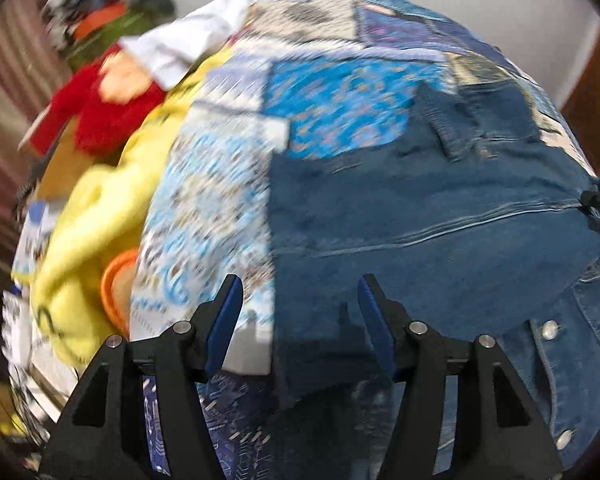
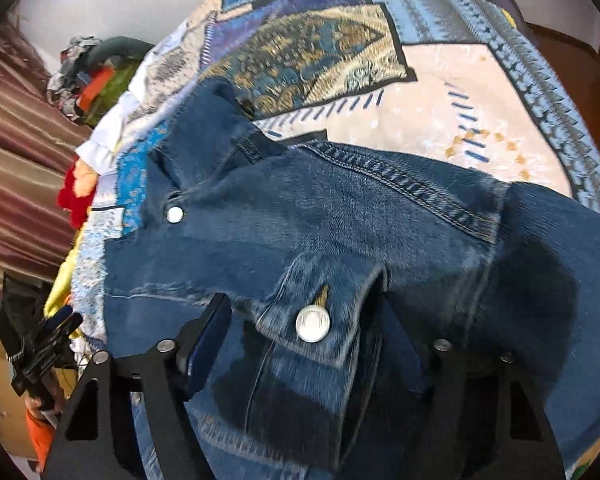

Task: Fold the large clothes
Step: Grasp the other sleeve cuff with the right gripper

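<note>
Two views show one denim jacket (image 1: 440,216) spread on a patchwork bedspread (image 1: 220,184) of blue, beige and purple panels.

From the left wrist camera, the left gripper (image 1: 300,292) hangs over the jacket's left edge, where dark denim meets the bedspread. Its blue-padded jaws stand apart with nothing clamped; the cloth lies beyond and beneath them. A metal snap (image 1: 550,329) shows on the jacket at the near right. To the left of the bedspread lie a yellow garment (image 1: 100,208), a red garment (image 1: 96,120) farther off, and a white cloth (image 1: 180,52) beyond that. The picture is blurred.

From the right wrist camera, the jacket (image 2: 340,216) fills the near half, its collar toward the far left and a stitched seam running across. The right gripper (image 2: 300,312) straddles a buttoned pocket flap (image 2: 324,312) with a silver button (image 2: 312,323). The left finger (image 2: 208,336) is clear of the flap; the right one is partly hidden behind the denim, so whether the pads press the cloth I cannot tell. At the near left edge the other gripper (image 2: 56,336) appears, held by a hand with an orange sleeve (image 2: 40,436).
</note>
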Demonstrator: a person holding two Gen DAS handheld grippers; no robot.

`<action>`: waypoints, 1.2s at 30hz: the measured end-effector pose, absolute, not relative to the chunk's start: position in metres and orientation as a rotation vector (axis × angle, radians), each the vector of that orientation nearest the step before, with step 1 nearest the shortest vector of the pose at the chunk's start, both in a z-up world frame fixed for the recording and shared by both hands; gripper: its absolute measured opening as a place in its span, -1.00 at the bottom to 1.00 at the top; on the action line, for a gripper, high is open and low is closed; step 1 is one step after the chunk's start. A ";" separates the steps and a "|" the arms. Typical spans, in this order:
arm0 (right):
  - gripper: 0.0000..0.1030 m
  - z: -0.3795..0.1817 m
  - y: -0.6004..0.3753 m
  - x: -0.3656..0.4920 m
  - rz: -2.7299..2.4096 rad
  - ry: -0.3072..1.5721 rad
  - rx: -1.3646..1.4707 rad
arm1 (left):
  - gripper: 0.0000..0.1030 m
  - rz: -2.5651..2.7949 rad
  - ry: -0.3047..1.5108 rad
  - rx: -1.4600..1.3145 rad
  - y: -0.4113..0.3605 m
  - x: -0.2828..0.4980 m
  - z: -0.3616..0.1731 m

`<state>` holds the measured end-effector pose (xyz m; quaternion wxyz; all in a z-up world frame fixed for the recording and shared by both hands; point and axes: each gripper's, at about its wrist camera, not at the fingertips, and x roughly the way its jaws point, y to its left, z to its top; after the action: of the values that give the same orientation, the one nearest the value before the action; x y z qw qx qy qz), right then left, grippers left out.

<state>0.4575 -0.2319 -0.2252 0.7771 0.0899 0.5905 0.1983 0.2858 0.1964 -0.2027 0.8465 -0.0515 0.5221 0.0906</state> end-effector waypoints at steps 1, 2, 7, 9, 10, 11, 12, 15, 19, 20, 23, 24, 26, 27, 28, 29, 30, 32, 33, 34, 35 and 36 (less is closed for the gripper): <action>0.30 -0.225 -0.226 0.457 0.422 1.265 0.169 | 0.15 0.199 1.105 -0.127 0.203 0.282 -0.206; 0.13 -0.225 -0.223 0.458 0.409 1.257 0.146 | 0.15 0.206 1.105 -0.143 0.208 0.280 -0.208; -0.31 -0.206 -0.209 0.448 0.418 1.173 0.028 | 0.15 0.221 1.098 -0.158 0.211 0.280 -0.206; -0.37 -0.186 -0.206 0.441 0.441 1.117 0.010 | 0.15 0.218 1.089 -0.150 0.211 0.284 -0.204; -0.37 -0.174 -0.206 0.438 0.450 1.085 0.014 | 0.15 0.222 1.086 -0.141 0.211 0.287 -0.204; -0.38 -0.166 -0.207 0.436 0.460 1.069 0.019 | 0.16 0.226 1.088 -0.136 0.211 0.291 -0.204; -0.38 -0.156 -0.207 0.434 0.473 1.048 0.025 | 0.17 0.231 1.092 -0.136 0.212 0.296 -0.206; -0.38 -0.134 -0.206 0.428 0.479 0.995 0.002 | 0.17 0.241 1.123 -0.146 0.213 0.307 -0.217; -0.38 -0.126 -0.212 0.425 0.449 0.977 -0.028 | 0.17 0.225 1.160 -0.156 0.207 0.313 -0.235; -0.38 -0.128 -0.218 0.425 0.428 0.981 -0.037 | 0.17 0.219 1.172 -0.154 0.204 0.314 -0.240; -0.38 -0.143 -0.229 0.426 0.390 1.015 -0.065 | 0.18 0.207 1.203 -0.137 0.197 0.316 -0.254; -0.37 -0.151 -0.232 0.426 0.381 1.027 -0.076 | 0.19 0.206 1.210 -0.128 0.196 0.317 -0.257; -0.37 -0.169 -0.232 0.425 0.353 1.055 -0.122 | 0.26 0.208 1.218 -0.112 0.193 0.317 -0.264; -0.36 -0.176 -0.231 0.424 0.347 1.065 -0.142 | 0.30 0.210 1.220 -0.108 0.193 0.317 -0.265; -0.32 -0.184 -0.230 0.423 0.335 1.070 -0.170 | 0.31 0.211 1.220 -0.104 0.192 0.317 -0.267; -0.20 -0.190 -0.228 0.422 0.318 1.076 -0.207 | 0.33 0.212 1.221 -0.099 0.192 0.317 -0.269; -0.06 -0.197 -0.225 0.420 0.296 1.086 -0.257 | 0.37 0.213 1.221 -0.096 0.192 0.317 -0.270; 0.03 -0.203 -0.219 0.415 0.277 1.074 -0.344 | 0.41 0.218 1.216 -0.082 0.192 0.316 -0.272; 0.06 -0.204 -0.216 0.411 0.273 1.048 -0.385 | 0.45 0.222 1.215 -0.074 0.192 0.316 -0.273; 0.11 -0.203 -0.216 0.408 0.265 1.035 -0.408 | 0.46 0.225 1.214 -0.068 0.192 0.316 -0.273; 0.26 -0.201 -0.215 0.404 0.243 1.014 -0.445 | 0.48 0.228 1.213 -0.060 0.191 0.316 -0.274; 0.33 -0.198 -0.215 0.402 0.233 0.999 -0.464 | 0.48 0.228 1.215 -0.053 0.191 0.316 -0.273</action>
<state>0.4020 -0.2148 -0.1981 0.8458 -0.2198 0.4735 0.1103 0.3161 0.1906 -0.2733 0.8148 -0.0250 0.5693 0.1069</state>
